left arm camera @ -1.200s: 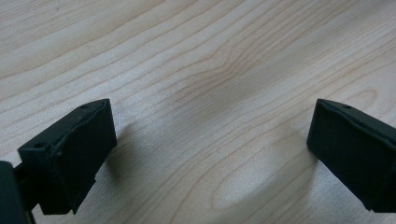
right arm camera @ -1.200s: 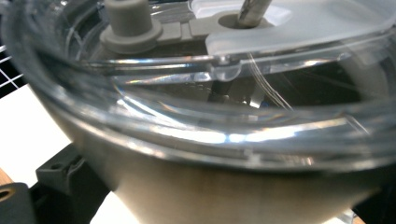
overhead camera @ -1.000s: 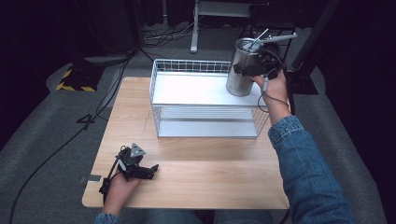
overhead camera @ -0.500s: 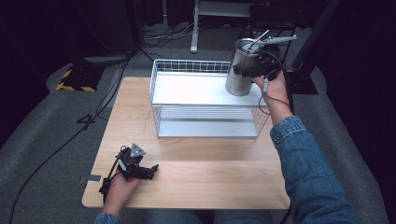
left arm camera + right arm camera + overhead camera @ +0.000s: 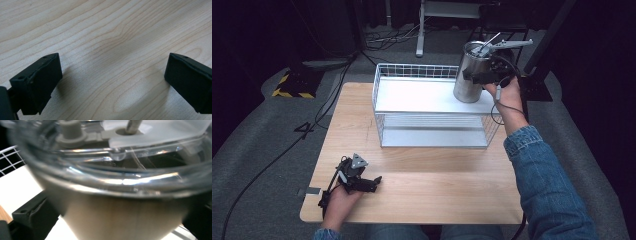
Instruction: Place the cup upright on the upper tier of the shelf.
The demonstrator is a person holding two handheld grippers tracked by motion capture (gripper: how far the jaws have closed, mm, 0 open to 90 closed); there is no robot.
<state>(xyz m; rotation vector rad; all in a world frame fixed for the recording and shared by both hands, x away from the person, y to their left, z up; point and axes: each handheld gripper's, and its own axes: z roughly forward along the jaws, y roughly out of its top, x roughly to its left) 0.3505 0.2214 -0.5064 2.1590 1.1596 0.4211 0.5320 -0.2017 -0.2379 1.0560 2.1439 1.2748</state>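
A steel tumbler (image 5: 468,80) with a clear lid and a straw (image 5: 490,42) is at the back right corner of a white wire basket (image 5: 412,67). My right gripper (image 5: 481,76) is shut on the tumbler's upper body. In the right gripper view the tumbler (image 5: 120,217) sits between the black fingers (image 5: 32,215), under its clear lid (image 5: 125,180). Whether its base touches the white surface below I cannot tell. My left gripper (image 5: 373,183) rests on the wooden table (image 5: 442,190) near the front left, open, with bare wood between its fingers (image 5: 40,80).
The basket takes up the table's back middle, with a white panel (image 5: 417,97) inside it. Cables (image 5: 312,125) run over the grey floor to the left. A black and yellow block (image 5: 292,82) and a stand's legs (image 5: 419,30) sit behind the table.
The right hand has carried the tumbler slightly left over the basket's corner. The left gripper has stayed put.
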